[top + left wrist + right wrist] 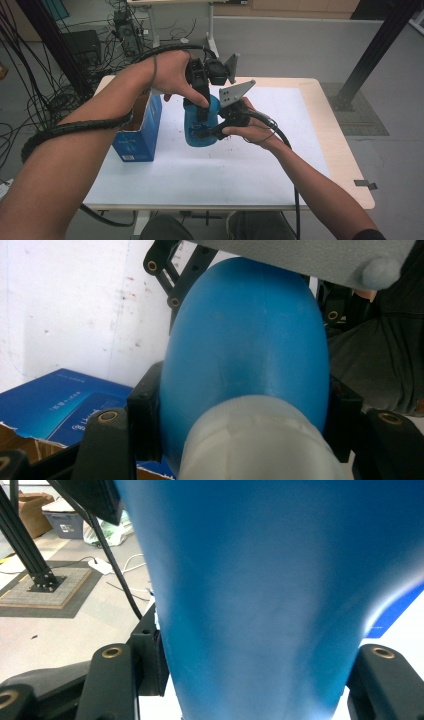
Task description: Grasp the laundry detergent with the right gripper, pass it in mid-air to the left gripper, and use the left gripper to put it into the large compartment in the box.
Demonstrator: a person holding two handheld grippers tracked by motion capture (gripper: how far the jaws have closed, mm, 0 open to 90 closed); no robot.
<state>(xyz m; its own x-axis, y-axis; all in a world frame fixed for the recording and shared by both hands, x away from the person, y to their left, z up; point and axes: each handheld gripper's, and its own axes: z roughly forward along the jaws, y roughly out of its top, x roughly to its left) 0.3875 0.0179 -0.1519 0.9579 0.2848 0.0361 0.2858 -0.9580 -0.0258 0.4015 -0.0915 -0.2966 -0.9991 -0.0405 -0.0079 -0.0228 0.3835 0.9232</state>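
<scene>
Blue bottle [202, 125] above white table [260, 165], beside blue box [140, 135]. Left gripper [202, 107] clamps its upper body from above; right gripper [212, 131] clenches its side.

Bottle [202, 125] stands right of box [138, 132] on table [240, 170].
</scene>
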